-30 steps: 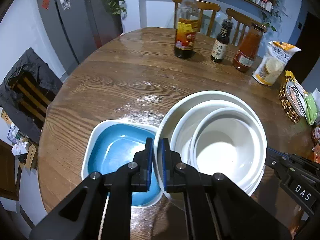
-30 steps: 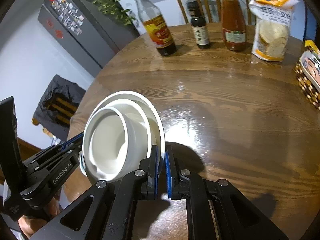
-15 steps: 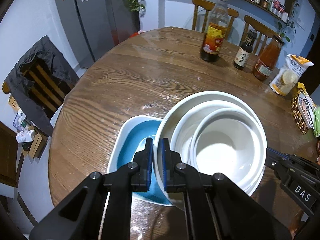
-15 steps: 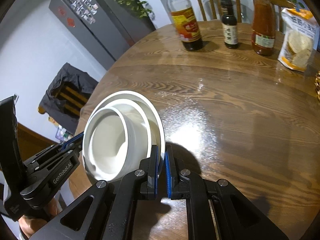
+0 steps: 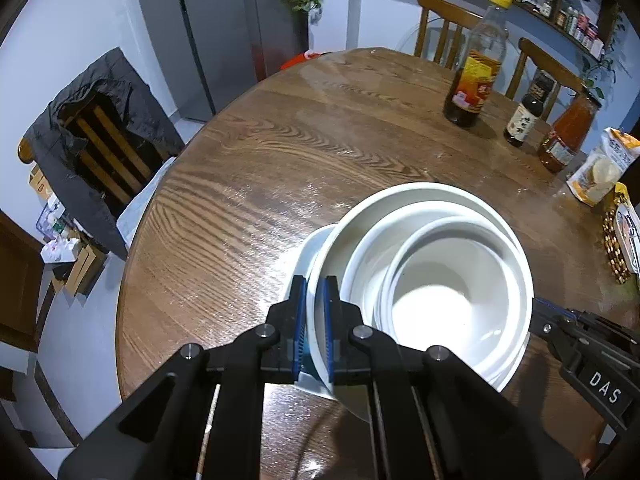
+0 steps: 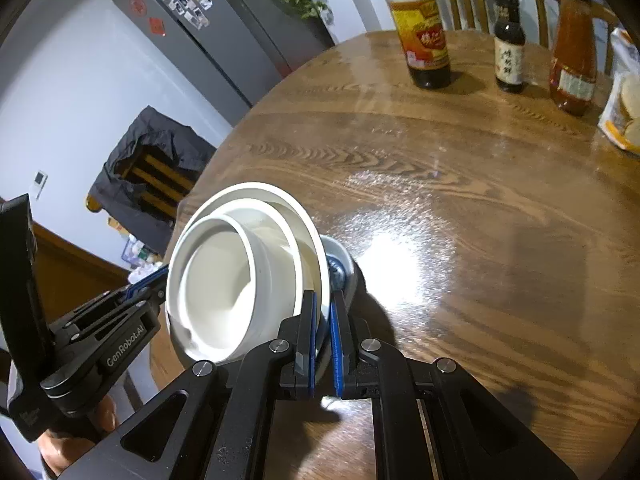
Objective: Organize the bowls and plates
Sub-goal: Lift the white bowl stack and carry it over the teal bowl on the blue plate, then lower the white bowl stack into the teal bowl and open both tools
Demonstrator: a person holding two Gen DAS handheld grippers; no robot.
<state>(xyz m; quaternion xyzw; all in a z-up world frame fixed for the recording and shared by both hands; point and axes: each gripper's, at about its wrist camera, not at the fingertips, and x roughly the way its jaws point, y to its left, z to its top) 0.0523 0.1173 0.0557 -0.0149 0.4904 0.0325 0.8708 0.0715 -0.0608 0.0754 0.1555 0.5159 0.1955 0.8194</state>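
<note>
Between left gripper jaws: rim of nested white bowls, clamped.
Right gripper: pinches opposite rim.
Beneath: blue dish.
Ahead: bare table.

Black left gripper and right gripper carry blue pads, silver screws.

left gripper clamped; right gripper clamped, angled down

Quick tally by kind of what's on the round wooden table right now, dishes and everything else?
White nested round bowls: 3
Blue square dish with white rim: 1
Sauce bottles, one tall with yellow cap, one small and dark, one with red sauce: 3
Orange-and-white snack bag: 1
Total: 8
</note>
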